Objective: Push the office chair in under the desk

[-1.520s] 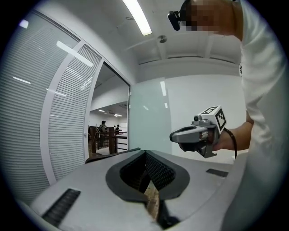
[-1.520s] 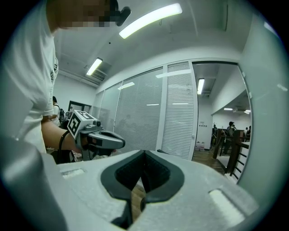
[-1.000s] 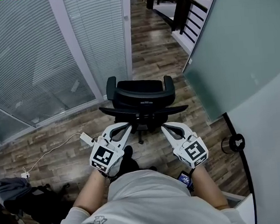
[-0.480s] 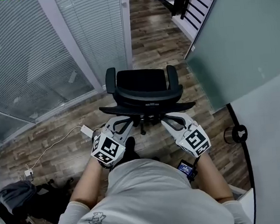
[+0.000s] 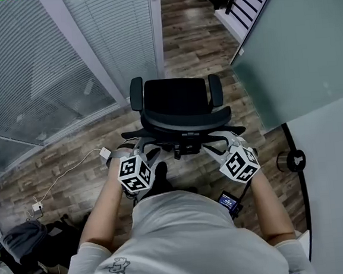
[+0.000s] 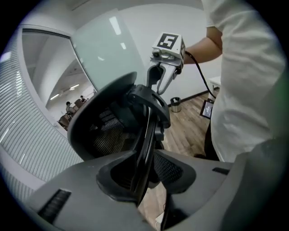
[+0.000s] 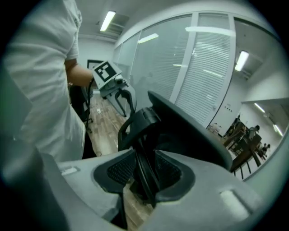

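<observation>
Office chair: the black office chair (image 5: pixel 177 100) stands on the wood-plank floor (image 5: pixel 190 39) directly ahead of the person, with its seat facing away and its backrest (image 5: pixel 185 123) on the person's side.
Chair surroundings: a glazed wall with closed blinds (image 5: pixel 35 74) is to its left and a frosted glass panel (image 5: pixel 295 51) to its right. The chair is clear of both.
Left gripper: in the head view the left gripper (image 5: pixel 141 147) sits at the left end of the backrest, angled downward, with its marker cube toward the person.
Left fingers: these are apart and have just been opening. The left gripper view shows the thin black rim (image 6: pixel 146 135) of the backrest running upright between the fingers, with the pads not clamped on it.
Right gripper: the right gripper (image 5: pixel 222 139) sits at the right end of the backrest, angled downward like the left.
Right fingers: these are also apart and have just been opening. The right gripper view shows the rim passing between them, with space on both sides.
Cross-check: each gripper view shows the other gripper at the far edge of the backrest.
Person: white shirt (image 5: pixel 187 245), both forearms extended toward the chair.
Floor items: a white power strip (image 5: pixel 104 152) with its cable lies left of the chair base. A dark bag (image 5: pixel 19 236) lies at lower left. A round bin (image 5: pixel 290 160) stands at right.
</observation>
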Demonstrator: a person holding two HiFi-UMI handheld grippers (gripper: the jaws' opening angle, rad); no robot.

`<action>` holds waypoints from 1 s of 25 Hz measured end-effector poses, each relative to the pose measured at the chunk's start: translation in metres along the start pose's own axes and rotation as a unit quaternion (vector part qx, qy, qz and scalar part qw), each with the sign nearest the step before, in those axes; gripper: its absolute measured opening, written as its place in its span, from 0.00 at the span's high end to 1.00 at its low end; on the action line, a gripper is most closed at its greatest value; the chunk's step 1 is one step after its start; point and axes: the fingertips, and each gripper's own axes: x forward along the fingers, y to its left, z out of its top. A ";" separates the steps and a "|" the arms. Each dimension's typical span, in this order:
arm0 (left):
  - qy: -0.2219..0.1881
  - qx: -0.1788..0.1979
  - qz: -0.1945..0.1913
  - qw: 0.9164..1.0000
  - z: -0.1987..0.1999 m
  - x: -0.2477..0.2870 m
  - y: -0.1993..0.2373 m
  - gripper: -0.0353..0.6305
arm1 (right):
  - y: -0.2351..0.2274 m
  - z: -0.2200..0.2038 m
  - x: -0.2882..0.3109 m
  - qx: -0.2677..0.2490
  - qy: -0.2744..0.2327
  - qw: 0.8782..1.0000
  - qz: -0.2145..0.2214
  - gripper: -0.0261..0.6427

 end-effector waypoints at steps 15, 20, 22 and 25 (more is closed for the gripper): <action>0.115 0.096 -0.060 0.987 -0.047 0.047 0.008 0.70 | -0.012 -0.092 0.052 -0.183 0.208 0.959 0.063 0.69; 0.118 0.104 -0.050 0.986 -0.055 0.055 0.012 0.77 | -0.011 -0.104 0.058 -0.166 0.212 0.961 0.062 0.79; 0.114 0.105 -0.053 0.987 -0.055 0.056 0.011 0.78 | -0.011 -0.105 0.058 -0.164 0.210 0.962 0.062 0.80; 0.114 0.109 -0.058 0.986 -0.054 0.058 0.012 0.78 | -0.012 -0.106 0.057 -0.163 0.214 0.961 0.059 0.80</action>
